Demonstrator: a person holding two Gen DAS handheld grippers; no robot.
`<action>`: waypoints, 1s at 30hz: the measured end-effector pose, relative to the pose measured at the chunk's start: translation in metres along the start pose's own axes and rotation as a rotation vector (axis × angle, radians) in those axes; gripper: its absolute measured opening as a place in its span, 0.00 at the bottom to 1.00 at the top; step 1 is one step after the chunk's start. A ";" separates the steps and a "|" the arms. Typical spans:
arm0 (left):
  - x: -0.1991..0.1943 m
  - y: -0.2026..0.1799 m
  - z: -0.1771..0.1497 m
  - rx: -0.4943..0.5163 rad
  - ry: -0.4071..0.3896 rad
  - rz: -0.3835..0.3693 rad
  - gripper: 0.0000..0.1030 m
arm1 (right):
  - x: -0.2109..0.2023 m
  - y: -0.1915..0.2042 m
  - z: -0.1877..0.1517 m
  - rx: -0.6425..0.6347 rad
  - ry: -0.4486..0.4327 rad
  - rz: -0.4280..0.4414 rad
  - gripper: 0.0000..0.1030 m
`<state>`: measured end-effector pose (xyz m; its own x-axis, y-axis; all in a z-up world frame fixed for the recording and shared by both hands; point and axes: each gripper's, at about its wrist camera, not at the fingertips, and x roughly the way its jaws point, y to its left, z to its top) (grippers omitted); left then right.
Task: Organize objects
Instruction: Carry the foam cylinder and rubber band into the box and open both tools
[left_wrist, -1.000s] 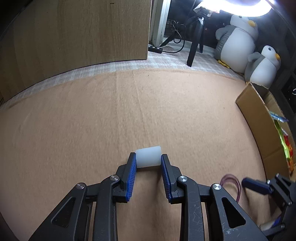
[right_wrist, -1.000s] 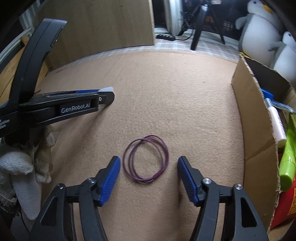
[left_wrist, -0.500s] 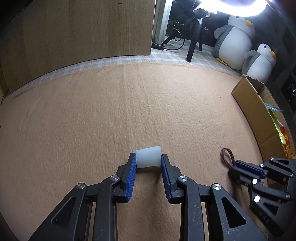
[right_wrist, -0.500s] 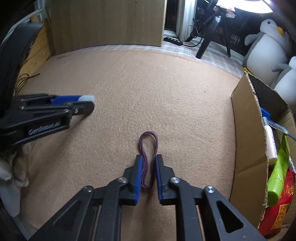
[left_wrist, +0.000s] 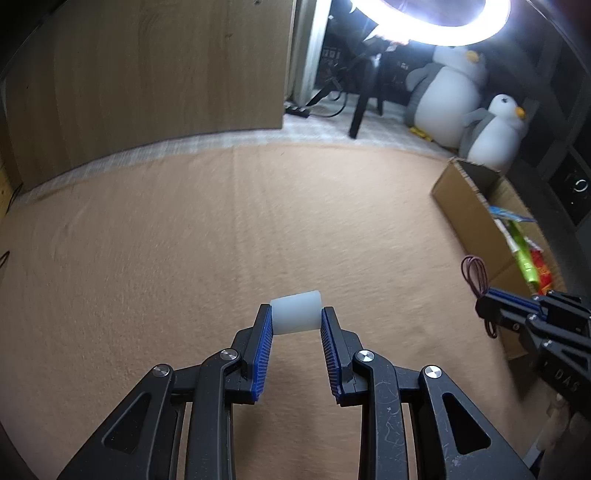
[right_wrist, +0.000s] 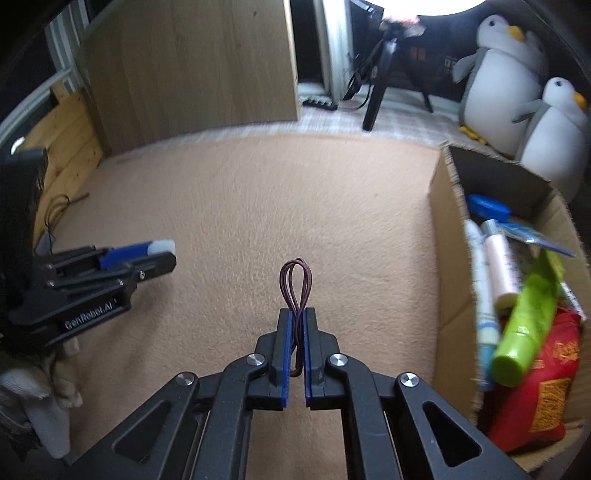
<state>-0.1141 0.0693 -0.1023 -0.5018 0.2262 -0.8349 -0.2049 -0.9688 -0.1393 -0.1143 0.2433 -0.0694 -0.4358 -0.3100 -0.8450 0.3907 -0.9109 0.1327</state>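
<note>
My left gripper (left_wrist: 295, 317) is shut on a small white cylinder (left_wrist: 294, 313) and holds it above the tan carpet (left_wrist: 184, 240). It also shows in the right wrist view (right_wrist: 162, 254) at the left. My right gripper (right_wrist: 296, 317) is shut on a purple rubber band (right_wrist: 296, 284), squeezed into a narrow loop that sticks up past the fingertips. The band also shows in the left wrist view (left_wrist: 474, 273), held up beside the cardboard box (left_wrist: 465, 206).
The open cardboard box (right_wrist: 448, 258) at the right holds tubes, a green bottle (right_wrist: 524, 321) and a red packet (right_wrist: 546, 391). Two plush penguins (right_wrist: 502, 70), a tripod (right_wrist: 380, 81) and a wooden panel (right_wrist: 192, 70) stand behind the carpet.
My right gripper closed on the rubber band and lifted it off the carpet. Both grippers have risen and tilted up; the left still holds the cylinder.
</note>
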 end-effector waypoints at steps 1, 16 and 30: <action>-0.003 -0.004 0.002 0.004 -0.006 -0.005 0.27 | -0.006 -0.002 0.001 0.006 -0.012 0.001 0.05; -0.018 -0.109 0.051 0.094 -0.083 -0.102 0.27 | -0.092 -0.089 0.007 0.106 -0.151 -0.110 0.05; 0.027 -0.214 0.096 0.180 -0.079 -0.145 0.27 | -0.110 -0.160 -0.023 0.188 -0.128 -0.135 0.05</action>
<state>-0.1644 0.2924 -0.0439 -0.5189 0.3755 -0.7679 -0.4226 -0.8936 -0.1514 -0.1102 0.4297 -0.0101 -0.5774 -0.2030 -0.7908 0.1694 -0.9773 0.1273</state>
